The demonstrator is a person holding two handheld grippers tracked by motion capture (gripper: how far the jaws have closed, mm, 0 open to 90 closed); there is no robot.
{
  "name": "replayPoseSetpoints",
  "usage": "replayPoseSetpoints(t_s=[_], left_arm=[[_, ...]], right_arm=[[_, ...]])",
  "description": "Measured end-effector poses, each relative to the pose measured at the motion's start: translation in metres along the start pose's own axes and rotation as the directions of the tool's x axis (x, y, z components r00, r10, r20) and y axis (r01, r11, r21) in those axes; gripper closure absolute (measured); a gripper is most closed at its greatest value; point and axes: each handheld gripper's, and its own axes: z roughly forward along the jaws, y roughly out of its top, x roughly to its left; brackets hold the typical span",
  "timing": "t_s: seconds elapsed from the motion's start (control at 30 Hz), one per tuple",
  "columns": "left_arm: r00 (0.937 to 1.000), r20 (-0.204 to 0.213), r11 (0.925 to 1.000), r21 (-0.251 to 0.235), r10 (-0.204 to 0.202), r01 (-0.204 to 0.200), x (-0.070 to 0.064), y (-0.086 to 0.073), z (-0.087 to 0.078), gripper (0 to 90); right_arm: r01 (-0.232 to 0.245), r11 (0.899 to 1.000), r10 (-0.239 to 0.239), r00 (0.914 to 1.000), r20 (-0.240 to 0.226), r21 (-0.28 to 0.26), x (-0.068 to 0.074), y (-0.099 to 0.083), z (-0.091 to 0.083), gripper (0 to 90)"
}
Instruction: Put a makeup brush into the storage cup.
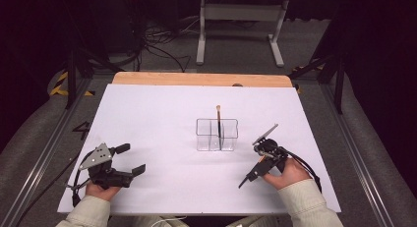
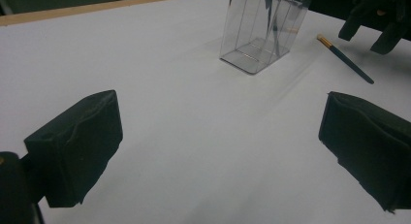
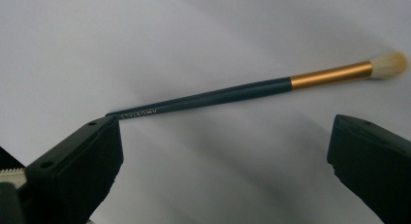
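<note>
While the right tongs (image 3: pixel 225 151) are held wide open, a dark-handled brush (image 3: pixel 252 90) (gold ferrule, pale bristles) is seen lying on the white desk (image 1: pixel 147 119) just beyond the jaws, its handle end nearest one jaw. The left tongs (image 1: pixel 130 159) are likewise held open and empty, well apart from it, and a second brush (image 1: pixel 219 124) is stood upright in the clear holder (image 1: pixel 217 134).

On the desk (image 1: pixel 147 119), a holder (image 1: pixel 217 134) stands a little right of the middle, about midway between the far and near edges. One brush (image 1: pixel 219 126) stands upright in it (which compartment cannot be told). A second brush (image 2: pixel 345 58) lies flat on the desk just to the holder's right, between the holder and the right hand-held gripper (image 1: pixel 259 157), which sits toward the near right corner. The left hand-held gripper (image 1: pixel 126 159) rests close to the near left corner, well apart from the holder.
</note>
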Motion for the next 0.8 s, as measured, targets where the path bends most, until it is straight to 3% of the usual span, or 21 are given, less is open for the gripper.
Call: replayPoseSetpoints(t_s=[0.13,0.23,0.8], left_arm=[[1.0,0.0,1.0,0.0,-0.001,0.001,0.0,-0.0001,0.0002,2.5],[1.0,0.0,1.0,0.0,-0.001,0.001,0.0001,-0.0001,0.0002,2.5],[1.0,0.005,1.0,0.007,0.003,-0.003,0.0003,-0.0001,0.0004,2.5]], right_arm=[[-0.017,1.0,0.018,0.9991,-0.039,0.024,-0.0015,0.0034,0.0031,0.0],[-0.02,0.999,0.021,0.999,-0.039,0.025,-0.0018,0.0044,0.0038,0.0],[-0.047,0.999,0.047,0.9962,0.074,0.002,0.0002,0.011,0.0084,0.0]])
